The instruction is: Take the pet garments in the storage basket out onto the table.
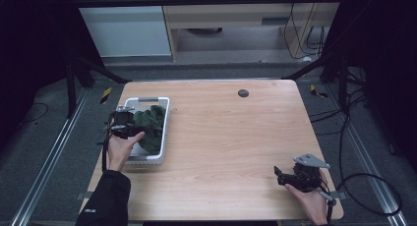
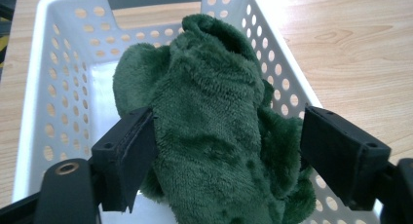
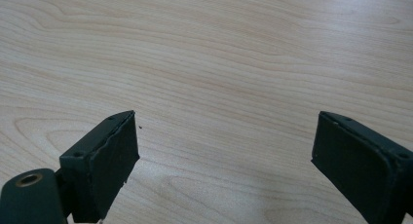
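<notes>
Desk: pale wood desk (image 1: 231,137) on a dark-floored rig, cabinets behind.
Cloth: green fleece cloth (image 2: 214,131) heaped inside the white perforated basket (image 1: 166,119), toward its 3 o'clock wall; the basket stands at the desk's 9 o'clock edge.
Left gripper: left gripper (image 2: 226,151) over the basket's near end, fingers (image 2: 129,156) spread wide, the cloth between them; one brushes the pile, the other stands off it.
Right gripper: right gripper (image 1: 280,176) low at the desk's 4 o'clock corner, well apart from the basket, fingers (image 3: 104,160) apart over bare wood.
Other: small dark disc (image 1: 243,93) at 12 o'clock.
</notes>
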### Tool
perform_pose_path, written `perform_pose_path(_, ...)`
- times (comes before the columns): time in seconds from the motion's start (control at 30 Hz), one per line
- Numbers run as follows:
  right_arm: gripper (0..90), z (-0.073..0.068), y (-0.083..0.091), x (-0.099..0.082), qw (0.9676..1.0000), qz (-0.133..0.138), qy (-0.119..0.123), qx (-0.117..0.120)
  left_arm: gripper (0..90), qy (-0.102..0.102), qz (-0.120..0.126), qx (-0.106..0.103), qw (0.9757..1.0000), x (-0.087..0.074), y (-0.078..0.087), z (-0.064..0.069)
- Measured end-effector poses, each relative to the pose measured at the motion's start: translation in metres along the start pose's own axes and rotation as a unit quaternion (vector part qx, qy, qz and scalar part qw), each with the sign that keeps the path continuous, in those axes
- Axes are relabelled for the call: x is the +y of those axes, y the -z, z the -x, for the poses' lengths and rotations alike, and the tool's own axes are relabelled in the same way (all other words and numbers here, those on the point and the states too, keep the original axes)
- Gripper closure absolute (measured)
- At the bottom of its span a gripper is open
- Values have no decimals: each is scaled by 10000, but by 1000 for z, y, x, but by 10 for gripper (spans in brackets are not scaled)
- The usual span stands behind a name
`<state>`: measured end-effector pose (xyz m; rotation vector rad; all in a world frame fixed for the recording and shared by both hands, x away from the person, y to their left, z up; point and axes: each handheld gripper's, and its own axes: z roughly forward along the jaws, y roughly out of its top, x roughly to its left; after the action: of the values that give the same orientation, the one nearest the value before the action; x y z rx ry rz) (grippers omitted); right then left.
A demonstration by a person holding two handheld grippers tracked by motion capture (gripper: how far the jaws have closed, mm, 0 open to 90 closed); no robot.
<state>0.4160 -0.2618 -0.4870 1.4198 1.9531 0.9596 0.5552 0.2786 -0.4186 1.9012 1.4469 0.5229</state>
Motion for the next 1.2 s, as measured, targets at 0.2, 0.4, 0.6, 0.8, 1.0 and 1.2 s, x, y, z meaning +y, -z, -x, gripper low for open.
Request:
perform_pose_path(0.2, 84, -1, -1, 0, 10000, -57, -11, 36, 146, -66, -148, 19, 9999, -2, -6, 0)
perform_pose_path(0.4, 77, 0, -2, 0, 10000, -59, 21, 38, 135, -68, -266, -29, 9996, -3, -12, 0)
perform_pose_path(0.6, 68, 0, -2, 0, 10000, -62, 51, 37, 117, -67, -398, -21, 9992, -4, -18, 0)
perform_pose_path(0.8, 61, 0, -3, -1, 9999, -98, 46, 55, 116, 21, -458, -7, 9989, -7, -23, 0)
perform_pose_path(1.0, 57, 0, -3, -1, 9999, -104, 83, 62, 142, 105, -587, 61, 9982, -8, -25, -2)
perform_pose_path(1.2, 54, 0, -4, -1, 9999, -129, 82, 77, 245, 126, -724, 201, 9971, -10, -27, -1)
